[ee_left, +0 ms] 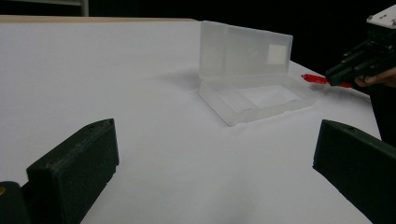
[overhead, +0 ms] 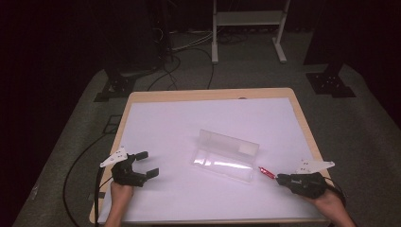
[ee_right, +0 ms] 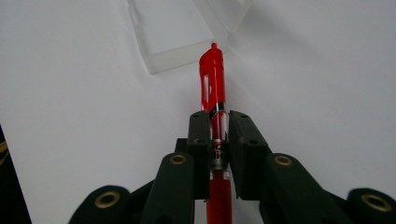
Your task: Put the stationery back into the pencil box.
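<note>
A clear plastic case (overhead: 226, 156) lies open in the middle of the white table sheet (overhead: 189, 123), its lid standing up at the back. My right gripper (overhead: 280, 178) sits at the table's right front, shut on a red pen (overhead: 266, 172) whose free end points at the case's right end. In the right gripper view the pen (ee_right: 213, 88) runs straight out between the two pressed jaws toward the case (ee_right: 173, 32). My left gripper (overhead: 147, 164) rests at the left front, open and empty. From the left gripper view the case (ee_left: 254, 74) and the pen (ee_left: 322, 80) lie ahead.
The wooden table edge (overhead: 302, 118) frames the white sheet. Cables and stand feet (overhead: 118, 87) lie on the floor behind the table, with a white frame (overhead: 248, 28) farther back.
</note>
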Tool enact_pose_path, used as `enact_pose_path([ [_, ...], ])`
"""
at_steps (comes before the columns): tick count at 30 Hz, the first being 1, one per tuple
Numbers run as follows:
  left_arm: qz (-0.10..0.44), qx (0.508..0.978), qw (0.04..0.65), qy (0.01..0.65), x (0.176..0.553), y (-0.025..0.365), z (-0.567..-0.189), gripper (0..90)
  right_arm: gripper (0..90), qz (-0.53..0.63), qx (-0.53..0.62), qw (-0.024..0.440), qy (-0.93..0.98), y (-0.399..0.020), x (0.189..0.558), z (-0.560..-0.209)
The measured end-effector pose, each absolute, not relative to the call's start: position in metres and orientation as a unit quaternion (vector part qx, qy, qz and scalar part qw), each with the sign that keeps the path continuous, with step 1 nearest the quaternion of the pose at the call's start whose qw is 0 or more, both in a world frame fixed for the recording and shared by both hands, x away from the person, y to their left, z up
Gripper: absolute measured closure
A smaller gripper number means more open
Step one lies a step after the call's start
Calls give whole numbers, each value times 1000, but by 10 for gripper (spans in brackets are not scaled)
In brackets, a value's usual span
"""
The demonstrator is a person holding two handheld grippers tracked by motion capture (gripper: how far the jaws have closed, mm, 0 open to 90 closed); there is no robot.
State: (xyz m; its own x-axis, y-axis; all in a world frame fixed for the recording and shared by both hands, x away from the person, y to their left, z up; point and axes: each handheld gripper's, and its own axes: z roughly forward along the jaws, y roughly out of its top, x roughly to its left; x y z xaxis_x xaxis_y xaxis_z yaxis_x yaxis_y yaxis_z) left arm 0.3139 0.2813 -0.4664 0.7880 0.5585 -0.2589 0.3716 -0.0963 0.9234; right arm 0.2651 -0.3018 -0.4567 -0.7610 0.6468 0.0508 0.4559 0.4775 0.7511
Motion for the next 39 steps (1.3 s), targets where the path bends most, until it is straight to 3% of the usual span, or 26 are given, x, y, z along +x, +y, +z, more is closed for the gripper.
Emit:
enact_pose_path([
  [20, 80, 735, 594, 316, 314, 282, -466, 0, 785, 412, 275, 124, 860, -274, 273, -430],
  [39, 79, 735, 595, 316, 314, 282, -466, 0, 785, 417, 248, 108, 868, -243, 287, -425],
])
